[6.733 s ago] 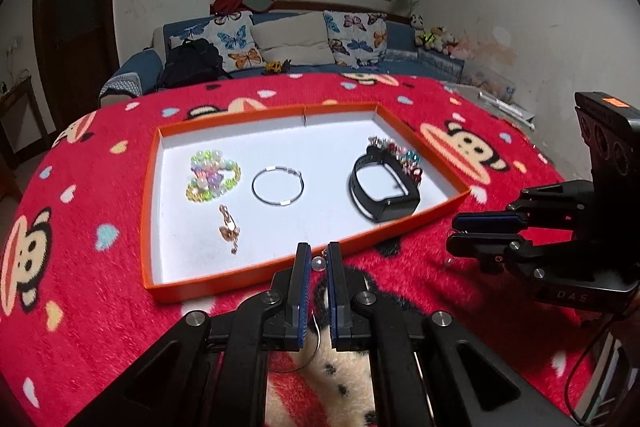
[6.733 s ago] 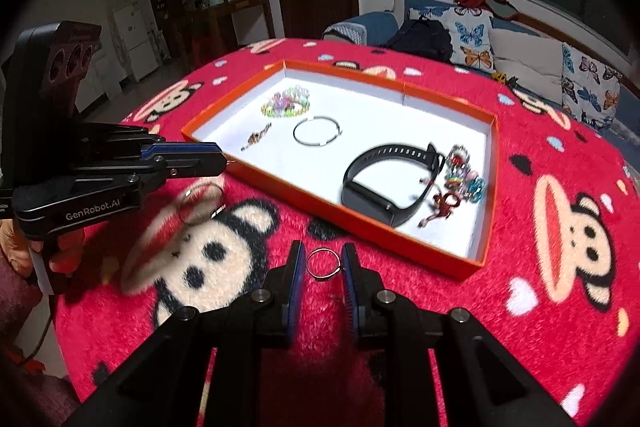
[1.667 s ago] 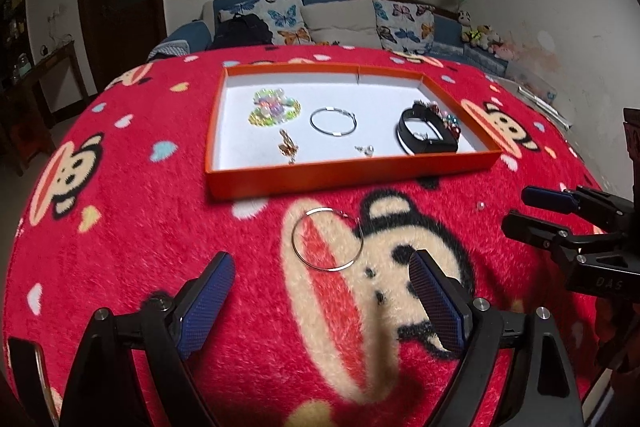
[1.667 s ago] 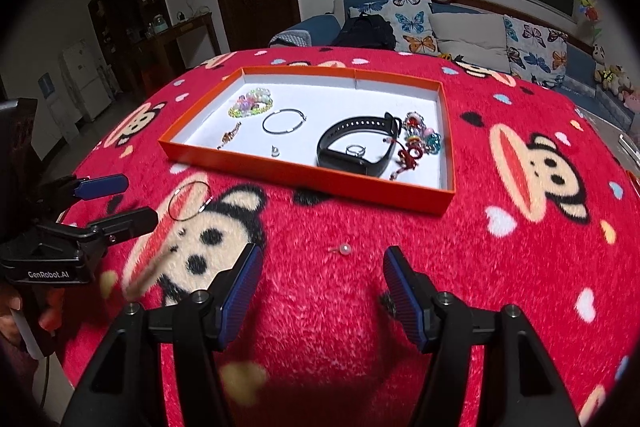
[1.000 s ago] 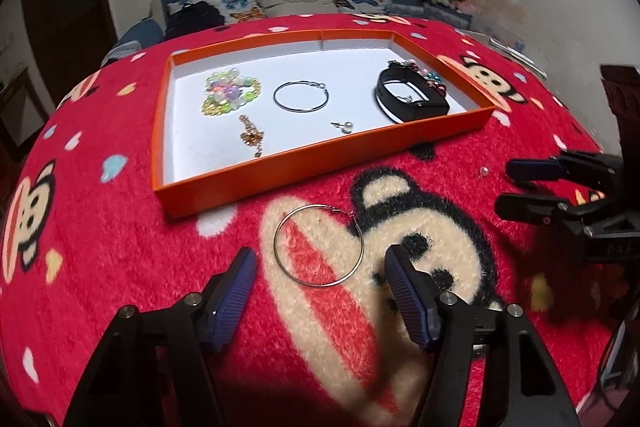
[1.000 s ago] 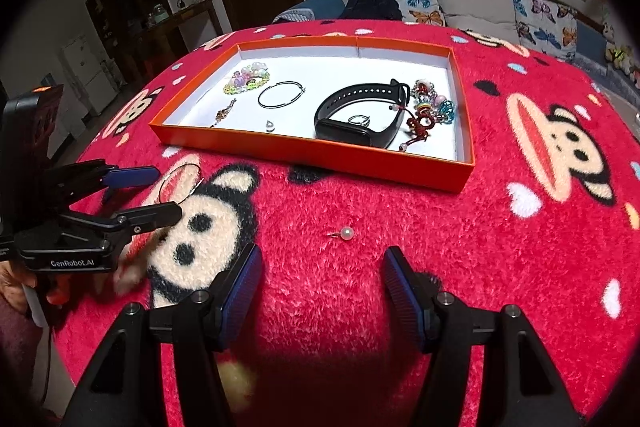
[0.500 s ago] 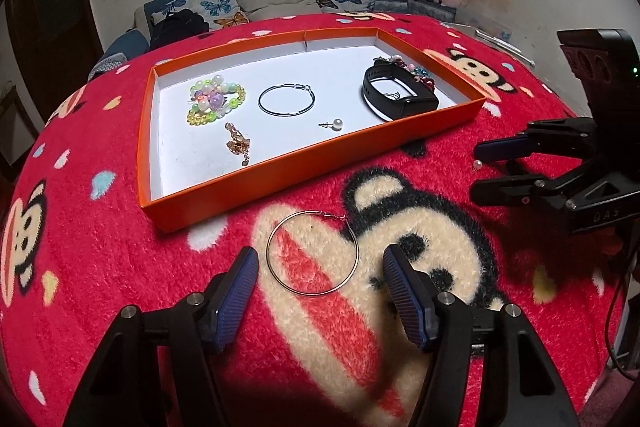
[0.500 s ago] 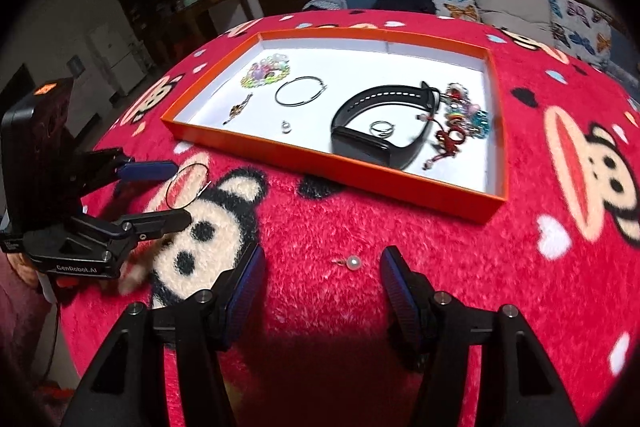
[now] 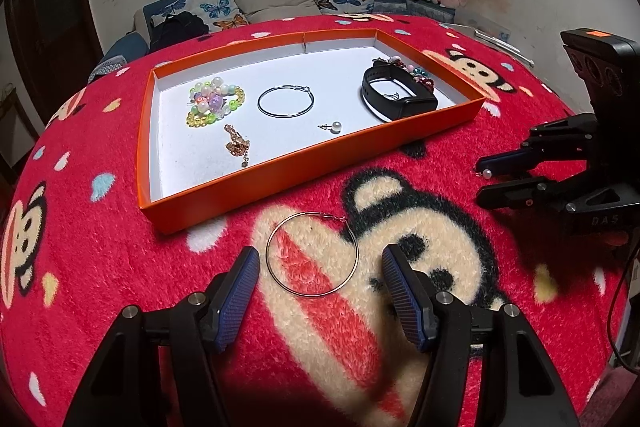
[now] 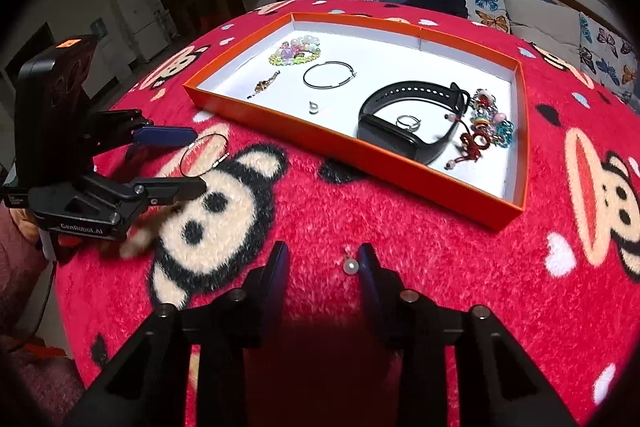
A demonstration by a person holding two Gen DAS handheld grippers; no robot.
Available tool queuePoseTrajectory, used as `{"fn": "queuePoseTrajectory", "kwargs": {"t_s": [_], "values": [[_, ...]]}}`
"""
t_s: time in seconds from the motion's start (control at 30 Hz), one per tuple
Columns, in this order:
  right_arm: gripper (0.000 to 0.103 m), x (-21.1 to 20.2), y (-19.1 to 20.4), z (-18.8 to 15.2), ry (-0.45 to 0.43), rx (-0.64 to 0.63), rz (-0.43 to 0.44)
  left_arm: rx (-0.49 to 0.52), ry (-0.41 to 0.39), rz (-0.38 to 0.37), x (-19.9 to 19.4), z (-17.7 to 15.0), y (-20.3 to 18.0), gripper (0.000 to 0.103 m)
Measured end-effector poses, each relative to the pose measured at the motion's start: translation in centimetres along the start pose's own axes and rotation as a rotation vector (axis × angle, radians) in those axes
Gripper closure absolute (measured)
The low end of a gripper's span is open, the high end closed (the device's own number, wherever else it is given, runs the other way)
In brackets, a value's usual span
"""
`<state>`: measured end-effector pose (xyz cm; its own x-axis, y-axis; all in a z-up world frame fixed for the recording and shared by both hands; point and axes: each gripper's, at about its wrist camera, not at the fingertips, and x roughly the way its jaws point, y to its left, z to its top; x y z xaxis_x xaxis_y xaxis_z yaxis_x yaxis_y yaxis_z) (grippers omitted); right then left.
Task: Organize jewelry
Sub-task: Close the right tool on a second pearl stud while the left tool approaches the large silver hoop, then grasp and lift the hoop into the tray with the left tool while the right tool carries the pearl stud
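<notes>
A large hoop earring (image 9: 312, 254) lies on the red monkey-print cloth, between the open fingers of my left gripper (image 9: 318, 267); the hoop also shows in the right wrist view (image 10: 203, 153). A pearl stud (image 10: 349, 266) lies on the cloth between the open fingers of my right gripper (image 10: 322, 259), close to the right finger; it also shows in the left wrist view (image 9: 486, 173). The orange tray (image 9: 304, 169) holds a second hoop (image 9: 285, 101), a pearl stud (image 9: 335, 126), a bead bracelet (image 9: 214, 103), a gold chain (image 9: 237, 146) and a black band (image 9: 394, 99).
In the right wrist view the tray (image 10: 516, 75) also holds a small ring (image 10: 408, 122) inside the black band (image 10: 404, 131) and a beaded charm bracelet (image 10: 486, 127). A sofa with butterfly cushions (image 9: 280, 1) stands behind the round table.
Both grippers have moved down and closer to the cloth. The left fingers now sit either side of the hoop; the right fingers have narrowed around the pearl stud.
</notes>
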<state>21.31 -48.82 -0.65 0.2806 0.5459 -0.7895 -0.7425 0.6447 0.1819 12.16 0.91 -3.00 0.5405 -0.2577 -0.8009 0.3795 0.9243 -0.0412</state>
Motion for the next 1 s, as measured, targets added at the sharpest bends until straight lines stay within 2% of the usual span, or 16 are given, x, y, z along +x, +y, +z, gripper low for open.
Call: {"fn": "queuePoseTrajectory", "kwargs": {"t_s": [0.2, 0.4, 0.73, 1.0], "values": [[0.084, -0.2, -0.4, -0.2, -0.007, 0.032, -0.027, 0.016, -0.009, -0.012, -0.3, -0.2, 0.1, 0.042], [0.092, -0.2, -0.6, -0.4, -0.021, 0.051, -0.053, 0.065, -0.017, -0.013, -0.4, -0.3, -0.4, 0.047], [0.093, -0.9, -0.4, -0.8, -0.032, 0.062, -0.057, 0.117, -0.020, -0.006, 0.2, 0.2, -0.4, 0.051], [0.093, -1.6, -0.3, -1.1, -0.054, 0.084, -0.055, 0.105, -0.041, 0.017, -0.4, 0.0, -1.0, 0.052]]}}
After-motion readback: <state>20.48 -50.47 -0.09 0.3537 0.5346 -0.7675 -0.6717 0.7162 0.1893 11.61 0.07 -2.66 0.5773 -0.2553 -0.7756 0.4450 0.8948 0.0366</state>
